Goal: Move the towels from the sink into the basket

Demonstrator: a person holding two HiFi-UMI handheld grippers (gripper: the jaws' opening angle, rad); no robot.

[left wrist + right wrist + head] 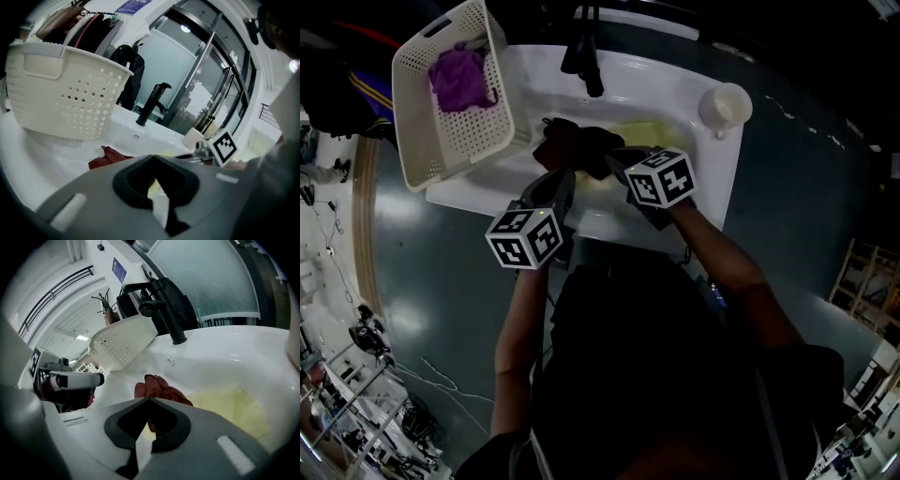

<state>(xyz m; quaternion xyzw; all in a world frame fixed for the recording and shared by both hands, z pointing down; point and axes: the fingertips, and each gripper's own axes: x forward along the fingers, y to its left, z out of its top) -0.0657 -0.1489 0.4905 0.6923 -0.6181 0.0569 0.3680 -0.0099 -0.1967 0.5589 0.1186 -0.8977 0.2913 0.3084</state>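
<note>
A dark red towel (581, 145) lies bunched in the white sink (675, 89), with a pale yellow towel (647, 131) spread flat to its right. A purple towel (459, 77) sits in the white perforated basket (422, 131) on the sink's left edge. My left gripper (556, 178) hovers over the sink's near side, jaws together and empty; the red towel (110, 157) is just left of its tips (153, 157). My right gripper (614, 164) is also shut, its tips (149, 399) right at the red towel (159, 389). I see no cloth pinched between them.
A black faucet (586, 56) stands at the sink's back edge. A white cup (725, 105) rests on the rim at the right. The basket (124, 345) leans tilted against the sink's left side. Dark floor surrounds the sink.
</note>
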